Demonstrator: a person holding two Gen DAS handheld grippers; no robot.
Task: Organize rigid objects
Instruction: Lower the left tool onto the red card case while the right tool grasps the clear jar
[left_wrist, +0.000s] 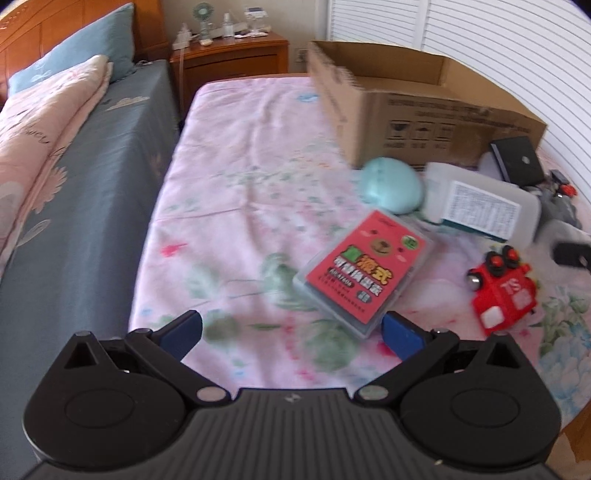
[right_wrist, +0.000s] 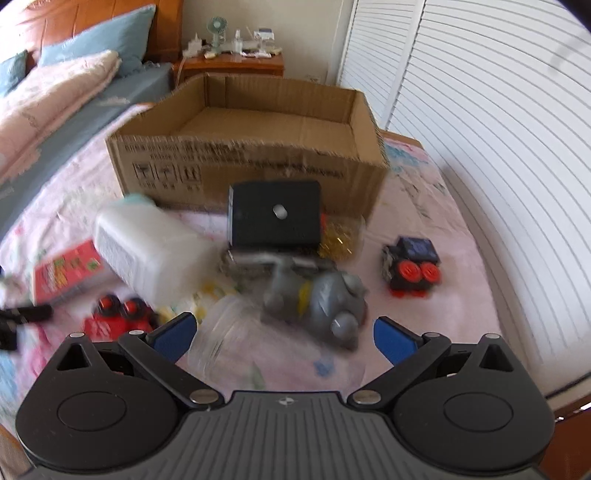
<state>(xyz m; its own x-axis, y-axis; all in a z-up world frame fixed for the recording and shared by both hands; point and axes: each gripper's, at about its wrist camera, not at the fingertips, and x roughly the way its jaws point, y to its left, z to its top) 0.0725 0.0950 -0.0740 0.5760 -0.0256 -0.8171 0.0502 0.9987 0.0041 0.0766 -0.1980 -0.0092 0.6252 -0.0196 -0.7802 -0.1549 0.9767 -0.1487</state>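
Left wrist: we are holding left gripper (left_wrist: 291, 328) spread wide, empty, nearing red card case (left_wrist: 364, 267); right gripper (right_wrist: 282, 334) likewise (over grey toy (right_wrist: 321, 299)); cardboard box (right_wrist: 258, 162) waiting behind, empty.

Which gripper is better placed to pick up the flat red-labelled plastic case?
Left. The open left gripper has the red-labelled plastic case just ahead, beside its right finger; the right gripper faces a grey toy.

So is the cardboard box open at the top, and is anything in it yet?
Open and empty: the cardboard box has no lid or flaps over it, and the right wrist view shows only bare cardboard floor inside.
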